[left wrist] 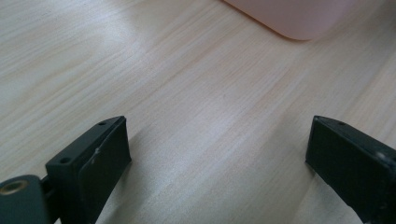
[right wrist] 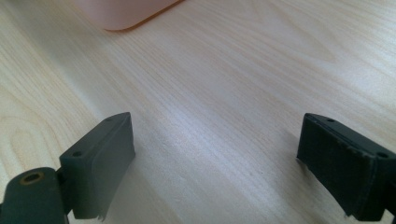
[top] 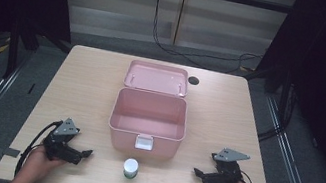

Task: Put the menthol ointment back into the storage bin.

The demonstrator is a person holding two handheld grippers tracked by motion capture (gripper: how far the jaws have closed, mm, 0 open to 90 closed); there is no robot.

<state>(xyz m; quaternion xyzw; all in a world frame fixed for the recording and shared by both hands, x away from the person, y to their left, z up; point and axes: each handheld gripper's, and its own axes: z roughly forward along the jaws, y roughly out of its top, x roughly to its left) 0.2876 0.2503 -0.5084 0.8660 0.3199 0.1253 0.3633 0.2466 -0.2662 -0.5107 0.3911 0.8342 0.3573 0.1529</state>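
Left tool (top: 81, 153) rests on the worktop (top: 86, 83), jaws spread wide, empty. Pink box (top: 147, 122) sits mid-worktop, lid (top: 157, 78) flipped back. Small white-capped jar (top: 130, 168) stands just in front of it. Right tool (top: 201, 173) rests opposite, jaws apart, empty.

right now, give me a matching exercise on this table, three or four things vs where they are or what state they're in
Things:
1. pink box
2. small white jar
3. left gripper
4. dark round hole

Places or states:
A. on the table top beside the far right corner of the lid
B. at the near left of the table, jaws apart, holding nothing
C. in the middle of the table, lid swung back, nothing inside
D. standing just in front of the box's latch

Pairs: 1-C, 2-D, 3-B, 4-A
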